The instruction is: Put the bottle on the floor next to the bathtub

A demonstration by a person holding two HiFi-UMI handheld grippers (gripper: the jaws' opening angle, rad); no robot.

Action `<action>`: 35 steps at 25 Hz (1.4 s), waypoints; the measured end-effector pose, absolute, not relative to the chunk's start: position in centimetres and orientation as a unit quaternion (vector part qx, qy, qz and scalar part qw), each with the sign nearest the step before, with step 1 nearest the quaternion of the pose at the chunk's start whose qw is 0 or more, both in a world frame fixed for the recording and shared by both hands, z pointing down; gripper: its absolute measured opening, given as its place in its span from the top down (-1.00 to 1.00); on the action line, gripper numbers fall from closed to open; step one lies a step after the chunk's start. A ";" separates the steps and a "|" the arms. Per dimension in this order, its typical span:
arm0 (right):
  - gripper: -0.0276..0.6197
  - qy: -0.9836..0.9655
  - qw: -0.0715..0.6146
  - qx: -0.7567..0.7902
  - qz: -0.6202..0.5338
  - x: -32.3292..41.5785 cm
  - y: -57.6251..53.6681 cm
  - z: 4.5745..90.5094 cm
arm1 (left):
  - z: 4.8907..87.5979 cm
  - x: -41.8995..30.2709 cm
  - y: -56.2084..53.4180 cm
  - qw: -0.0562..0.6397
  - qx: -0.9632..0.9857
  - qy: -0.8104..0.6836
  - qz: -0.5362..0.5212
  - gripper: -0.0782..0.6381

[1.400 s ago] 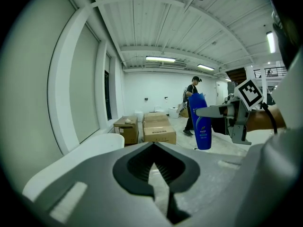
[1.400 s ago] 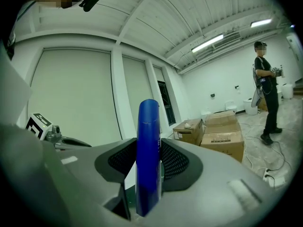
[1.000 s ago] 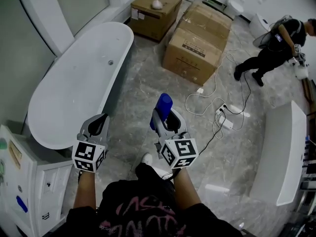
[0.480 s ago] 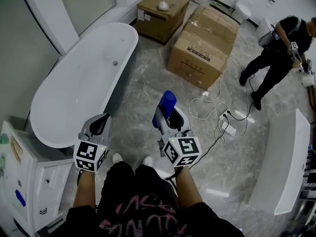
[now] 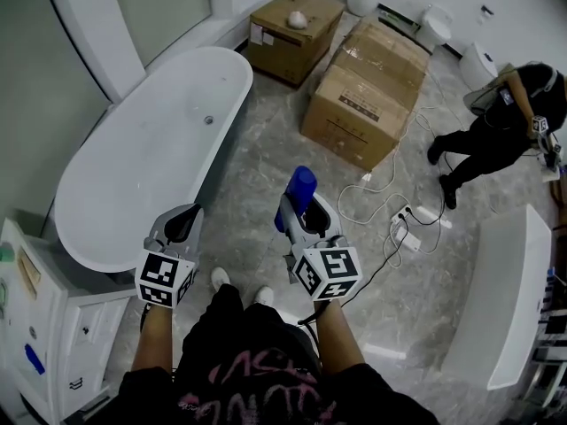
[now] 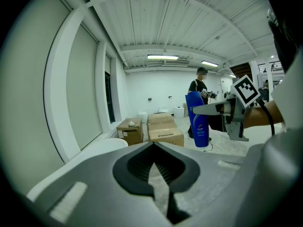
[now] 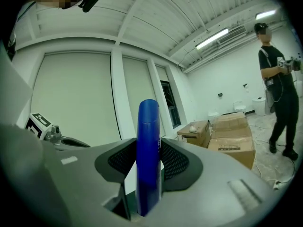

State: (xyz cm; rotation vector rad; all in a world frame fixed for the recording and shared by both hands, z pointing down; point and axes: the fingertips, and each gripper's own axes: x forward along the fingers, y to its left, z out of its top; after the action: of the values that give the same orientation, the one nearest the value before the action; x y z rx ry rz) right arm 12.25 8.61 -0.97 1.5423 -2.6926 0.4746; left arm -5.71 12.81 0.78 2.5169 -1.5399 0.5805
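Observation:
A tall blue bottle (image 5: 295, 196) stands upright between the jaws of my right gripper (image 5: 298, 212), which is shut on it; both pads press its sides in the right gripper view, where the blue bottle (image 7: 148, 155) fills the middle. In the left gripper view the same bottle (image 6: 198, 119) appears at the right. The white bathtub (image 5: 142, 162) lies on the floor to the left. My left gripper (image 5: 181, 222) is shut with nothing in it, beside the tub's near end, above the grey marble floor (image 5: 248, 211).
Two cardboard boxes (image 5: 365, 91) stand beyond the tub. A power strip and white cables (image 5: 403, 218) lie on the floor to the right. A person (image 5: 496, 118) bends over at far right. A white cabinet (image 5: 40, 326) is at lower left, a white basin (image 5: 500, 295) at right.
Both grippers and the person's body have advanced slightly across the floor toward the boxes. The bottle stays gripped. The person at the right has shifted stance.

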 end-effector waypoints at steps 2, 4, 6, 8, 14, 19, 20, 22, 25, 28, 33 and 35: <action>0.35 -0.858 0.004 0.491 0.149 11.3 8.1 -1.0 | 0.9 -6.6 12.2 0.070 0.835 -0.512 0.188 0.78; 0.35 -0.858 0.007 0.492 0.149 10.4 7.5 -1.1 | 1.0 -7.6 11.8 0.073 0.835 -0.512 0.187 0.78; 0.35 -0.857 0.009 0.494 0.147 9.5 7.0 -1.3 | 0.9 -8.6 11.1 0.074 0.835 -0.513 0.184 0.78; 0.35 -0.856 0.010 0.497 0.145 8.5 6.4 -1.4 | 0.8 -9.7 10.4 0.074 0.836 -0.514 0.178 0.78; 0.35 -0.850 0.011 0.507 0.141 5.8 5.2 -1.7 | 0.5 -12.4 8.7 0.074 0.842 -0.508 0.168 0.78; 0.35 -0.843 0.010 0.520 0.136 4.6 4.6 -2.1 | 0.2 -13.8 7.4 0.072 0.847 -0.502 0.158 0.78; 0.35 -0.842 0.009 0.522 0.136 4.3 4.5 -2.1 | 0.1 -14.1 7.3 0.071 0.848 -0.501 0.157 0.78; 0.35 -0.840 0.008 0.525 0.134 3.9 4.4 -2.2 | 0.1 -14.5 7.1 0.070 0.851 -0.497 0.155 0.78; 0.35 -0.838 0.005 0.530 0.132 3.5 4.1 -2.3 | -0.1 -14.7 6.5 0.070 0.854 -0.493 0.150 0.78; 0.35 -0.836 0.004 0.532 0.133 3.4 3.6 -2.2 | -0.3 -14.6 5.8 0.068 0.856 -0.491 0.149 0.78; 0.35 -0.836 0.001 0.530 0.139 3.7 2.2 -1.7 | -0.2 -14.4 4.4 0.067 0.855 -0.492 0.150 0.78; 0.35 -0.838 0.001 0.527 0.140 3.9 1.3 -1.4 | 0.0 -14.2 3.5 0.068 0.852 -0.497 0.150 0.78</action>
State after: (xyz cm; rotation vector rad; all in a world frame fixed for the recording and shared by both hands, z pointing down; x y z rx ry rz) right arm 3.91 1.29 -1.44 1.6550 -2.6309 0.4383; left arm -14.22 3.51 -0.03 2.5679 -1.4959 0.4508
